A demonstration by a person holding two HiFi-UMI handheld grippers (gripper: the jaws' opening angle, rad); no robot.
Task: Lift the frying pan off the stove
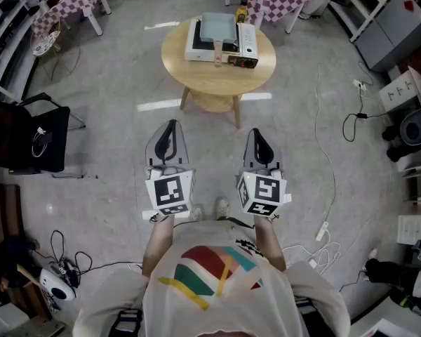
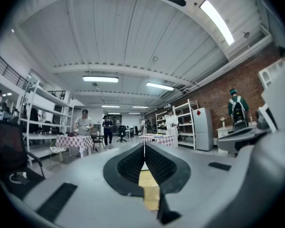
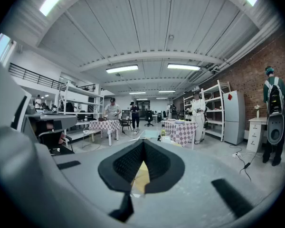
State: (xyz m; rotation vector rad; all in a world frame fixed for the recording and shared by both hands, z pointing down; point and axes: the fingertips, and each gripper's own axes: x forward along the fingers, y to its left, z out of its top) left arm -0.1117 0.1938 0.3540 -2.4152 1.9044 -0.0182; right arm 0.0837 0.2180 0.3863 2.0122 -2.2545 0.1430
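Frying pan (image 1: 217,28) handle points toward the person (image 1: 217,286); left gripper (image 1: 170,125), right gripper (image 1: 258,133) clenched empty.

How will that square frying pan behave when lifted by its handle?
The frying pan looks rigid, so it should rise in one piece. Its handle sticks out from one edge, so gripped there the far side will probably dip. It sits flat on the stove, so rolling seems unlikely.

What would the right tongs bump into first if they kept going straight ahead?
Probably the round wooden table. The right tongs point at its near edge, with only floor in between. Their height against the tabletop is hard to judge.
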